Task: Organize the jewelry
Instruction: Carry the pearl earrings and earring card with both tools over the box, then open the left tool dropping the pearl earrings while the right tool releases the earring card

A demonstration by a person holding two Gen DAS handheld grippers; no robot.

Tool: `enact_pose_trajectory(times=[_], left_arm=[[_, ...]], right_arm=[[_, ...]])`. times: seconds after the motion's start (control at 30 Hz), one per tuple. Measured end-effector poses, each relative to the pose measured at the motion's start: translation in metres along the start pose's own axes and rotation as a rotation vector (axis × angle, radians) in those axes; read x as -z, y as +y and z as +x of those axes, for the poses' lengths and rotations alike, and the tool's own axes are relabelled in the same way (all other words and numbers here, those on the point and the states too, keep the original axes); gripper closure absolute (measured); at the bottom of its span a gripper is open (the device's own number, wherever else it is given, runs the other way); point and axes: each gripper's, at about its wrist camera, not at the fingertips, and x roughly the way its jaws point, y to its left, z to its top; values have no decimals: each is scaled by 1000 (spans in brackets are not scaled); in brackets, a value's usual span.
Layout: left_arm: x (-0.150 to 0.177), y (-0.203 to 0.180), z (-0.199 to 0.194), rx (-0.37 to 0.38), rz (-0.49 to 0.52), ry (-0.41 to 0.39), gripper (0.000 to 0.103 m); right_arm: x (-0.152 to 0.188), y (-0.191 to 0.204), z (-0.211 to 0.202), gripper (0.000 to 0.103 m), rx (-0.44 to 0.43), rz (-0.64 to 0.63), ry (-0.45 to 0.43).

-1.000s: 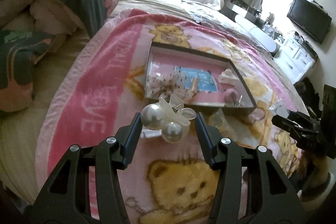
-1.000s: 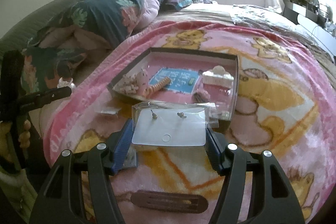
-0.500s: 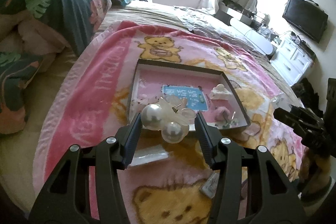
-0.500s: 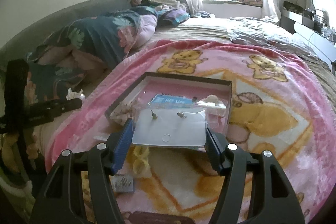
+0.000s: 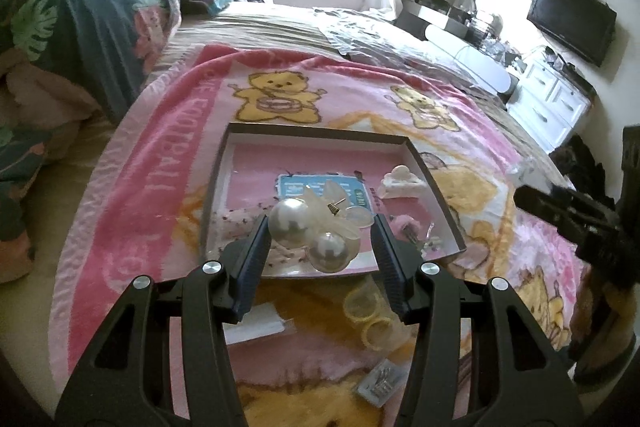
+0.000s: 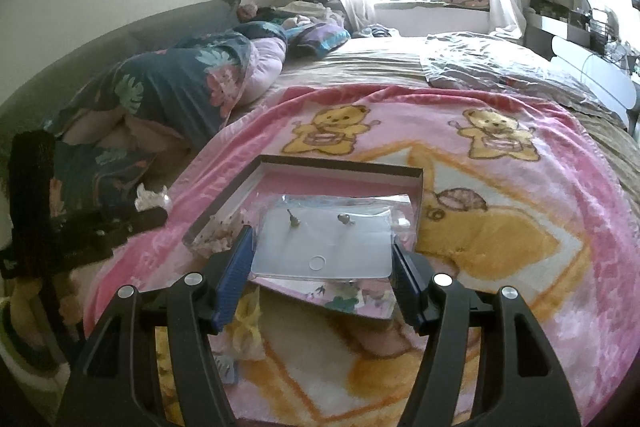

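Both grippers hover near the shallow dark-rimmed pink tray [image 5: 436, 187] for drop-off: left gripper [image 5: 320, 239] fingers clamp the translucent-petalled pearl earrings [image 5: 308, 227], right gripper [image 6: 320, 251] fingers pinch the clear plastic earring card [image 6: 324, 247].

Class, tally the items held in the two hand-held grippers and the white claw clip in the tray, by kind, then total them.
Pearl hair clip: 1
Clear card with ear studs: 1
White claw clip: 1
Total: 3
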Motion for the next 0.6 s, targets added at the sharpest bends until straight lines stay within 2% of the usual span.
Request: enact_pose_trajectory(times=[0.37, 0.6], left_arm=[[-5, -19, 26, 3, 39, 29, 60], [-6, -27, 50, 6, 55, 68, 60]], right_arm=[[-24, -6, 26, 41, -13, -34, 29], [-27, -13, 40, 41, -5, -66, 48]])
